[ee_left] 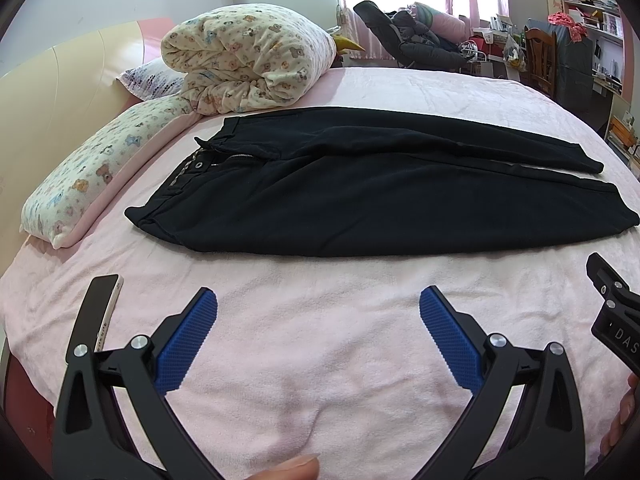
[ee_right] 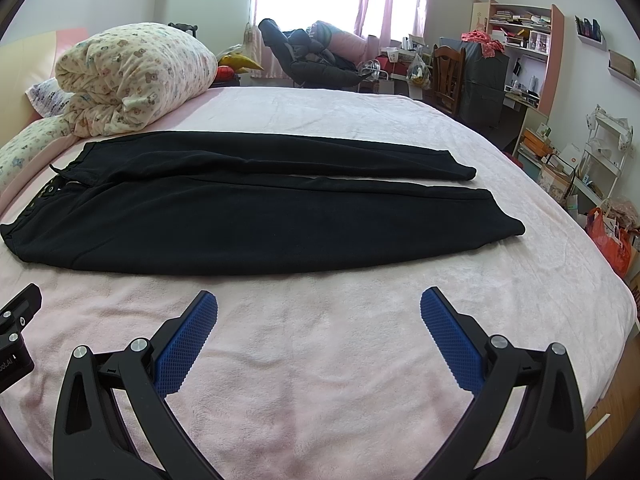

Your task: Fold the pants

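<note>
Black pants lie flat across the pink bed, waistband to the left, both legs stretched to the right, side by side. They also show in the right wrist view. My left gripper is open and empty, over bare sheet in front of the pants' near edge. My right gripper is open and empty, also short of the near edge, closer to the leg ends. Each gripper's body shows at the edge of the other's view.
A rolled bear-print quilt and pillows sit at the bed's head, left. A phone lies on the sheet near my left gripper. A black chair, wooden chair, shelves and bags stand beyond the bed.
</note>
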